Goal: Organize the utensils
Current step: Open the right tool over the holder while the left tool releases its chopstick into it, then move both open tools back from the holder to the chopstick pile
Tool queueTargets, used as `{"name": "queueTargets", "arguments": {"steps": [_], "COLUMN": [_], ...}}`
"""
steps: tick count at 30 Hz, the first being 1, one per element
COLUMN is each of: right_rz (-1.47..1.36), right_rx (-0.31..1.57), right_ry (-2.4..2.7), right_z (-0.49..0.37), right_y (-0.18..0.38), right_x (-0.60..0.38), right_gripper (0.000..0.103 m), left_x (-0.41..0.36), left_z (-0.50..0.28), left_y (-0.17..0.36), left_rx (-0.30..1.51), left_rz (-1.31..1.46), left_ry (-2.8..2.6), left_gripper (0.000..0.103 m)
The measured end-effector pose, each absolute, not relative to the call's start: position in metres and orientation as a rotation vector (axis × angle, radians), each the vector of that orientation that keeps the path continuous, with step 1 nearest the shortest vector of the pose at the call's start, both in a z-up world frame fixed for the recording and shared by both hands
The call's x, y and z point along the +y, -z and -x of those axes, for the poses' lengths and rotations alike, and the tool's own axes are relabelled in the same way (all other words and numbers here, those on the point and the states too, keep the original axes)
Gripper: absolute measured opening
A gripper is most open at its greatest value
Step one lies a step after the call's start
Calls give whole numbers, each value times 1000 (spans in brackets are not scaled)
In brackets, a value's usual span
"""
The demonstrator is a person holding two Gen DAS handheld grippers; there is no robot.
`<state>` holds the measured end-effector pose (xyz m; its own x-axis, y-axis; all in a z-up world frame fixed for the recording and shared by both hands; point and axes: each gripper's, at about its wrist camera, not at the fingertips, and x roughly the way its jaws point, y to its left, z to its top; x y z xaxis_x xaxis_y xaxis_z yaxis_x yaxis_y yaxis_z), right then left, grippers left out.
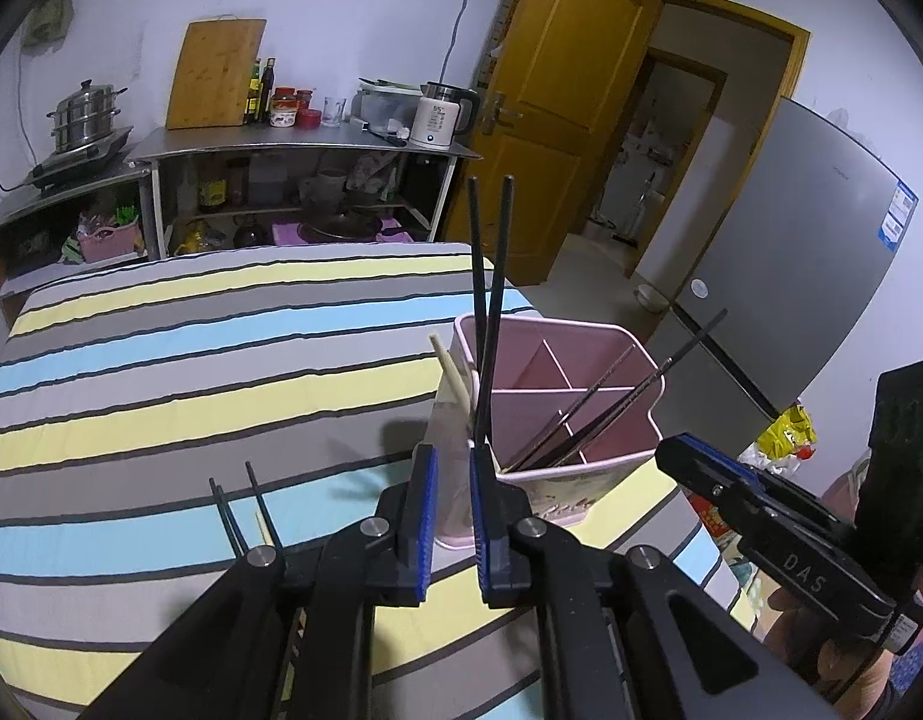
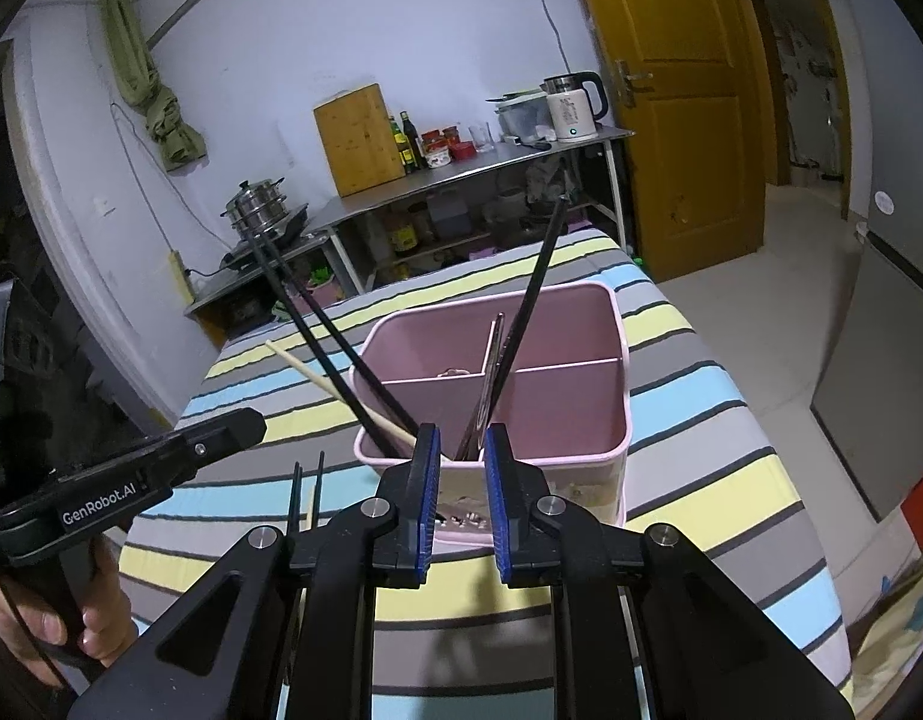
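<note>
A pink divided utensil holder (image 1: 572,483) (image 2: 619,324) stands on the striped bed cover (image 1: 161,360). Two black chopsticks (image 1: 488,300) (image 2: 317,324) and a pale wooden one (image 1: 454,378) (image 2: 317,381) lean in its left compartment. Metal and dark chopsticks (image 1: 617,381) (image 2: 491,360) lean in another compartment. My left gripper (image 1: 453,462) (image 2: 254,420) hangs just before the holder, its jaws nearly closed on nothing. My right gripper (image 2: 463,441) (image 1: 671,453) is open at the holder's near rim, pads clear of the metal chopsticks behind them. Loose black chopsticks (image 1: 239,516) (image 2: 305,495) lie on the cover.
A grey fridge (image 1: 791,252) stands to the right, past the bed's edge, beside a yellow door (image 1: 557,120). Behind the bed is a metal shelf (image 1: 305,147) with a kettle, jars, a cutting board and a steamer pot. A person's hand (image 2: 89,621) holds the left gripper's handle.
</note>
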<state>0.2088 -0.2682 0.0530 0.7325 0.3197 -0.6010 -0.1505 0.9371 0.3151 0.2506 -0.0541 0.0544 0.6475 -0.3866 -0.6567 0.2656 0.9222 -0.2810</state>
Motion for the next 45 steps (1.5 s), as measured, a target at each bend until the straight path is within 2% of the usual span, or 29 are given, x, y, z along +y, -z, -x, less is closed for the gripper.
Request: {"name": "queueTargets", "arguments": {"steps": [21, 45], "right_rz": [-199, -122], "right_rx": [694, 677], "right_ry": [-319, -471], "right_z": [-165, -93], "right_y": [-47, -19], "right_x": [-255, -206], "right_gripper": [16, 17], "left_x": [-34, 28], "left_z": [-174, -94], "left_y": [-38, -3], "left_rx": [748, 756], "left_rz": [130, 214], "left_ry": [327, 221], "left_gripper": [10, 10]}}
